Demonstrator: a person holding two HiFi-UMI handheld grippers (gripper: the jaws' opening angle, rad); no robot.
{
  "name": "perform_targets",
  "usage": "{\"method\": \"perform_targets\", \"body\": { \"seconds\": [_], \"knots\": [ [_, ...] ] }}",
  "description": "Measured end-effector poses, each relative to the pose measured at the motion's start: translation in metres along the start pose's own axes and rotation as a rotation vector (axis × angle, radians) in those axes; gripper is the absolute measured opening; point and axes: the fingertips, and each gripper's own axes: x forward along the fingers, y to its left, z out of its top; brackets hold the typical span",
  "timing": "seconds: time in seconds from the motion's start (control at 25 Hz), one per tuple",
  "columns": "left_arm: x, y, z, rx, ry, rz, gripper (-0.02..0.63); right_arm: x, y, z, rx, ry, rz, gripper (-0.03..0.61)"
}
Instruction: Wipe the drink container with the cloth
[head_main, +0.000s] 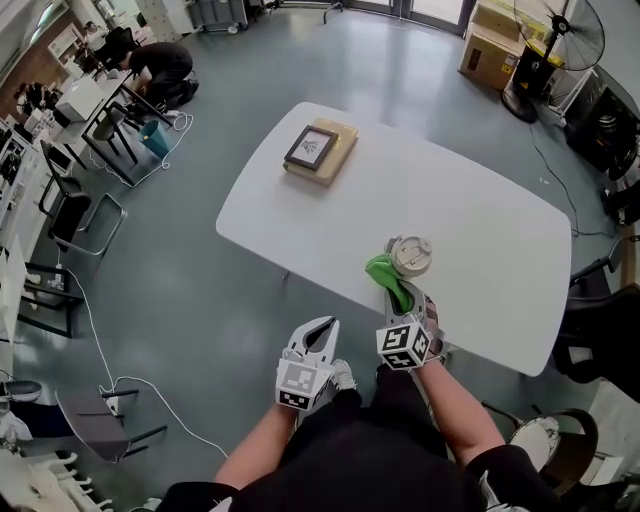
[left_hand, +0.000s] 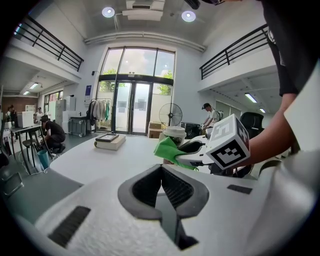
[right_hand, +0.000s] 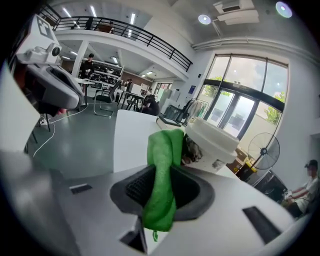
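Observation:
A paper drink cup with a white lid (head_main: 410, 255) stands near the front edge of the white table (head_main: 480, 230). A green cloth (head_main: 384, 274) is bunched against the cup's left side. My right gripper (head_main: 400, 296) is shut on the cloth, which hangs out between its jaws in the right gripper view, the cloth (right_hand: 163, 170) touching the cup (right_hand: 212, 142). My left gripper (head_main: 322, 336) hovers off the table's front edge, left of the right one, shut and holding nothing (left_hand: 161, 186). From the left gripper view the cup (left_hand: 175, 134), cloth (left_hand: 167, 149) and right gripper (left_hand: 194, 149) show to the right.
A book with a framed picture on it (head_main: 320, 150) lies at the table's far left end. Chairs (head_main: 70, 215) stand on the floor at left, a dark chair (head_main: 600, 330) at right. A fan (head_main: 556, 40) and cardboard boxes (head_main: 495, 45) are beyond.

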Motion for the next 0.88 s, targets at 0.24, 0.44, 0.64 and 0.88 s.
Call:
{"method": "perform_targets", "body": {
  "seconds": [0.24, 0.44, 0.64, 0.88],
  "knots": [
    [-0.003, -0.002, -0.008, -0.005, 0.023, 0.005, 0.014, 0.013, 0.008, -0.019, -0.027, 0.048, 0.007, 0.097],
    [-0.005, -0.004, -0.01, -0.006, 0.031, 0.008, 0.014, 0.027, 0.019, -0.038, -0.036, 0.108, 0.023, 0.097],
    [-0.005, -0.005, -0.011, -0.002, 0.029, 0.003, 0.014, 0.041, 0.029, -0.052, -0.038, 0.164, 0.053, 0.098],
    [-0.005, -0.006, -0.017, 0.0, 0.039, 0.001, 0.014, 0.05, 0.035, -0.066, -0.059, 0.207, 0.084, 0.098]
  ]
}}
